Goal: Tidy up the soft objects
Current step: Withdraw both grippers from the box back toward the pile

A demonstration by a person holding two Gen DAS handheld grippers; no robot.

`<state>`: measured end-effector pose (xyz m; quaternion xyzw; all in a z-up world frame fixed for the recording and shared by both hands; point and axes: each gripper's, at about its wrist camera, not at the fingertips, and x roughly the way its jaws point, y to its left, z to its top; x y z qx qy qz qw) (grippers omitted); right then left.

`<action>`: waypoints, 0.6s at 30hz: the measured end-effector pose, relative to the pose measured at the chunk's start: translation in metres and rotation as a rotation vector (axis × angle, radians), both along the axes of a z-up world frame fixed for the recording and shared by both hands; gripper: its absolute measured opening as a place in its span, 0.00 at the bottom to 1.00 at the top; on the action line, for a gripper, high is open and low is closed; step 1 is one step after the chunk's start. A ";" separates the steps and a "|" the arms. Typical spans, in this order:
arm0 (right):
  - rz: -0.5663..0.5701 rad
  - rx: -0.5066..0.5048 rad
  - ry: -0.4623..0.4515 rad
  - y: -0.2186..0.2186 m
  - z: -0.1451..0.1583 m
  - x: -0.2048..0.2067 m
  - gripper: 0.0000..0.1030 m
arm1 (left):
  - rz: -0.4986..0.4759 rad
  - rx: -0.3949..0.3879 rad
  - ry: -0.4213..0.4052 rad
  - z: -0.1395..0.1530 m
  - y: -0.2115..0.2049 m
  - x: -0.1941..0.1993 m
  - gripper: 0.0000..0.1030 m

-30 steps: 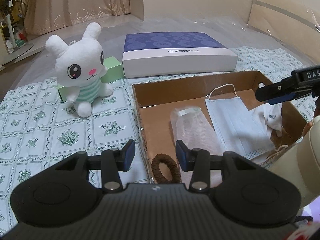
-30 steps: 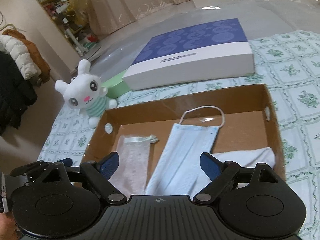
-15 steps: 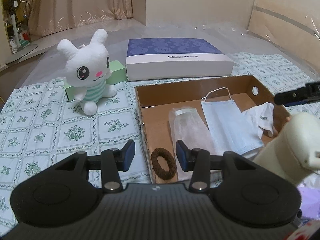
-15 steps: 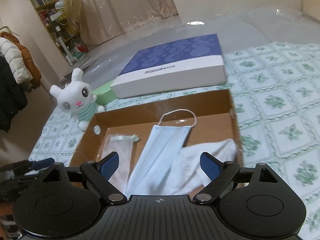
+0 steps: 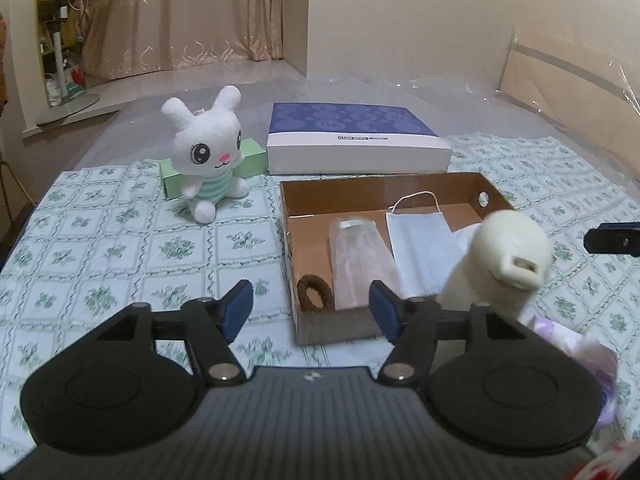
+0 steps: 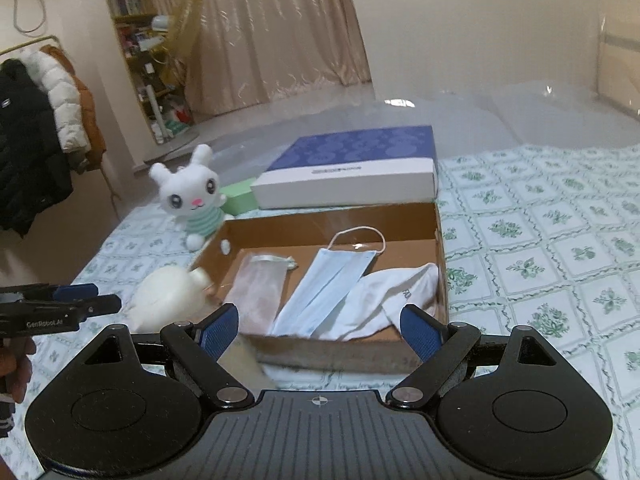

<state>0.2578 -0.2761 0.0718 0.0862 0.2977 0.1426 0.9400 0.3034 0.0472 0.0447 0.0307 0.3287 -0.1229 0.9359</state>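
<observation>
The plush rabbit (image 5: 208, 156) sits upright on the quilted bedspread (image 5: 100, 248), left of the cardboard box (image 5: 384, 190) holding the face mask (image 5: 420, 240), mesh pouch (image 5: 360, 256), sock (image 6: 396, 292) and hair tie (image 5: 315, 294) — it is likely light and compressible, so grip the striped torso, not an ear. The left gripper (image 5: 311, 310) has just been opening and is empty; the right gripper (image 6: 318, 330) stands wide and empty. The surface is soft and yielding — a curtained room lies beyond.

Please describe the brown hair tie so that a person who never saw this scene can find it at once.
Find the open cardboard box on the green-patterned cloth, in front of the blue-and-white flat box. In its near left corner lies the brown hair tie, beside a sheer pouch. It alone is a small dark fuzzy ring; its neighbours are pale and flat.
</observation>
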 end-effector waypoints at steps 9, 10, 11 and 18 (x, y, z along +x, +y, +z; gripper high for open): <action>0.025 -0.050 -0.094 0.022 0.016 -0.070 0.85 | 0.032 0.002 -0.035 0.018 0.004 -0.066 0.83; 0.030 -0.056 -0.102 0.026 0.016 -0.076 0.85 | 0.034 0.003 -0.038 0.019 0.004 -0.073 0.85; 0.033 -0.063 -0.110 0.029 0.016 -0.084 0.85 | 0.033 0.003 -0.042 0.020 0.004 -0.081 0.86; 0.063 -0.134 -0.142 0.053 0.012 -0.123 0.85 | 0.037 0.016 -0.042 0.020 0.001 -0.131 0.89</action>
